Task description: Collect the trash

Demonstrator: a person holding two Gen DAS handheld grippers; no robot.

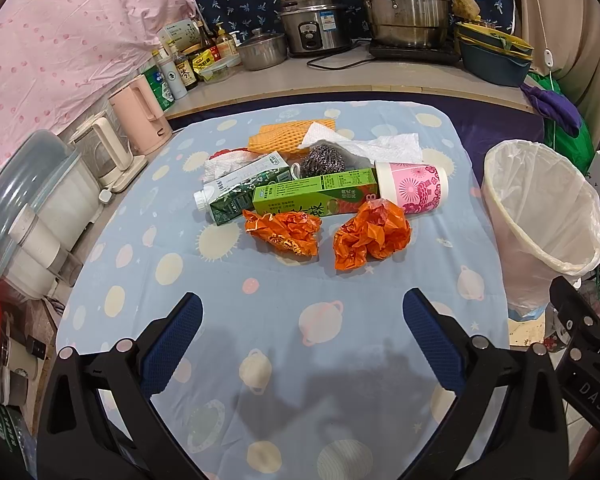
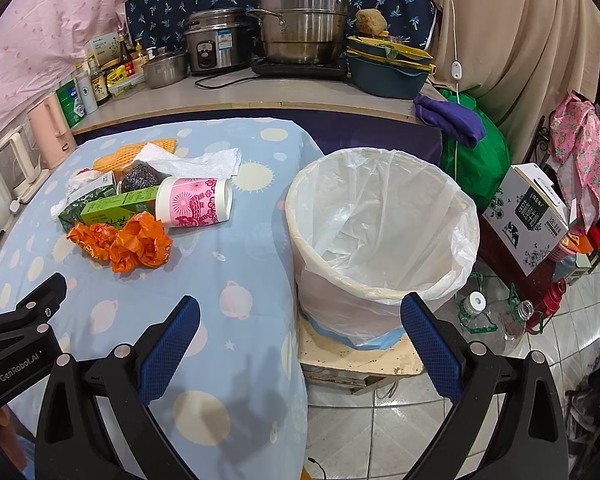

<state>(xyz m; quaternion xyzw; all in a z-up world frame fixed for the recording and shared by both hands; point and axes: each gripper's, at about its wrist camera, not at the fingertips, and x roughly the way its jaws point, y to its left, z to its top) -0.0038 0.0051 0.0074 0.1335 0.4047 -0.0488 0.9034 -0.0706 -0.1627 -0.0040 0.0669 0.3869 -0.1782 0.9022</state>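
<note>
Left gripper (image 1: 302, 310) and right gripper (image 2: 300, 314) both gape wide, holding nothing. The trash pile (image 1: 320, 188) lies ahead of the left, untouched. The lined bin (image 2: 380, 232) stands directly ahead of the right, beside the table (image 2: 240, 280), evidently positioned for short drops.

A blue planet-print cloth covers the table (image 1: 260, 312); behind it a pale counter (image 2: 236, 98) carries steel pots (image 2: 306, 12) against navy fabric (image 2: 164, 8), with beige curtain (image 2: 512, 40) and tiled floor (image 2: 380, 428) rightward.
</note>
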